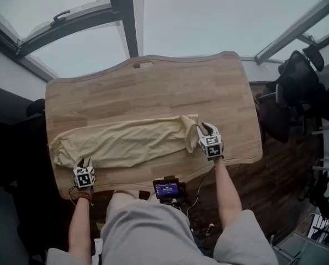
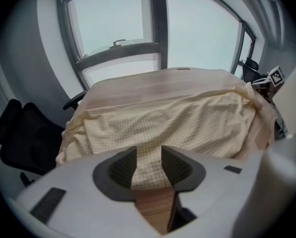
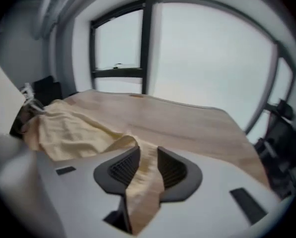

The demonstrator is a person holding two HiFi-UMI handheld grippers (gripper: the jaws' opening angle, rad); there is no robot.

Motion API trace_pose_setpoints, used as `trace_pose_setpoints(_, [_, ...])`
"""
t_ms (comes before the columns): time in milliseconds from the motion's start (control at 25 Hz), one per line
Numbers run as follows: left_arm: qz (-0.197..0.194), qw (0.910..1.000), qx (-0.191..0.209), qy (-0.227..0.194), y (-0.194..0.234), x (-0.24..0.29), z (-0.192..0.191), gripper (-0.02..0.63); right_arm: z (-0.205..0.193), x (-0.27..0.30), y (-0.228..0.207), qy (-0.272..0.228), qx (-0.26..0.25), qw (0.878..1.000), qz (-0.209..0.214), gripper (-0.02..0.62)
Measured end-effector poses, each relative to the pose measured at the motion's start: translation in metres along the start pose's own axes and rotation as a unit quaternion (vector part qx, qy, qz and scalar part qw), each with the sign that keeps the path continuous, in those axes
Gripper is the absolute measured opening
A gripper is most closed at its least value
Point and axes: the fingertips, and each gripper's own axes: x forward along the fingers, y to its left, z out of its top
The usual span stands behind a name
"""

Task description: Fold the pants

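Cream pants lie stretched left to right along the near part of a wooden table. My left gripper is at the near edge of the pants' left part. In the left gripper view its jaws stand apart, open, around the cloth's hem, and the left gripper shows bare wood below the hem. My right gripper is at the pants' right end. In the right gripper view, the right gripper is shut on a strip of the cloth, lifted off the table.
Black office chairs stand to the right and to the left of the table. A small screen device hangs at the person's front by the table's near edge. Large windows lie beyond the far edge.
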Motion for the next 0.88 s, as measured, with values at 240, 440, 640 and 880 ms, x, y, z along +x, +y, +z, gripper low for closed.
trace_pose_setpoints(240, [0.043,0.9969,-0.066,-0.005,0.068,-0.029,-0.026,0.160,-0.038,-0.037,-0.124,0.015,0.132,0.977,-0.166,0.089])
trace_pose_setpoints(440, [0.060,0.9873,-0.147,0.001,0.126,-0.026,-0.056,0.160,-0.039,-0.043,-0.034,-0.002,0.067,0.994,-0.088,0.086])
trace_pose_setpoints(640, [0.057,0.9651,-0.255,-0.012,0.184,-0.018,-0.082,0.161,-0.038,-0.033,0.060,0.030,0.036,0.997,-0.062,0.081])
trace_pose_setpoints(880, [0.026,0.8981,-0.434,-0.066,0.234,0.014,-0.089,0.222,-0.008,-0.027,0.114,0.040,0.042,0.997,-0.059,0.081])
